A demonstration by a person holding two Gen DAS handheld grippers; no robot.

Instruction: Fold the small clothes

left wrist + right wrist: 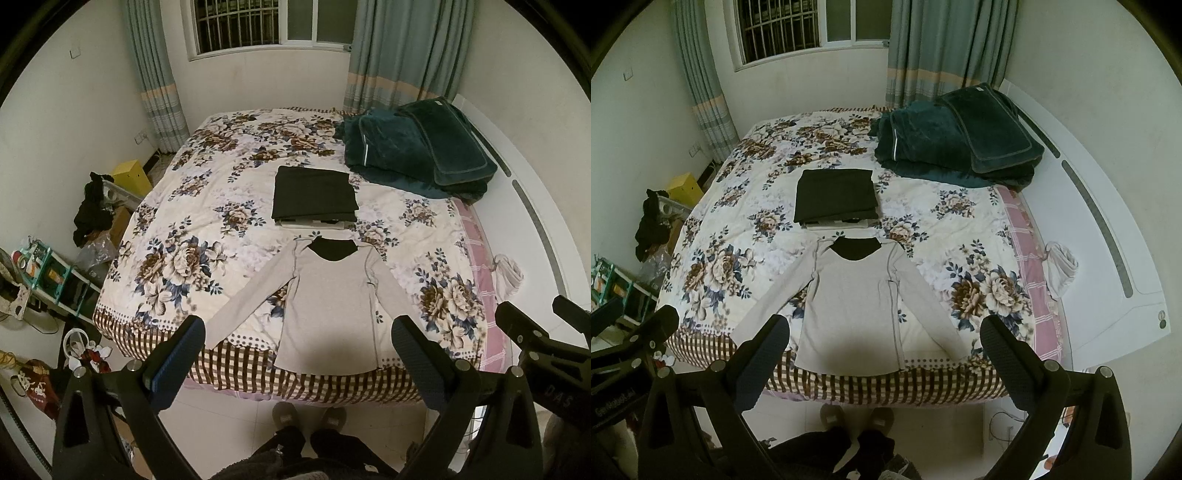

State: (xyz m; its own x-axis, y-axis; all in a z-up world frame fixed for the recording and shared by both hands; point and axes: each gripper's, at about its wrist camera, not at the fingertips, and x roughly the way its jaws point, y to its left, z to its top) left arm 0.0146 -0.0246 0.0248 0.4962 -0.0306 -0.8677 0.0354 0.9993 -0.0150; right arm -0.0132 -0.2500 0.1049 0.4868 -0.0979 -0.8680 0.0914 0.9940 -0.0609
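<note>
Grey shirt point(325, 295) flat at bed point(177, 236) edge

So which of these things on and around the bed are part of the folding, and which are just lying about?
Part of the job:
- grey long-sleeved top, spread flat
- folded dark stack behind it
- left tool and right tool, both open

Just lying about:
- teal blankets
- white cloth at the bed's edge
- yellow box
- black garment on the floor clutter

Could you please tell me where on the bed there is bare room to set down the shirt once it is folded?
Bare quilt lies left of the folded dark stack, and between the grey shirt and the pink edge. The far right corner is crowded by the teal blankets.
</note>
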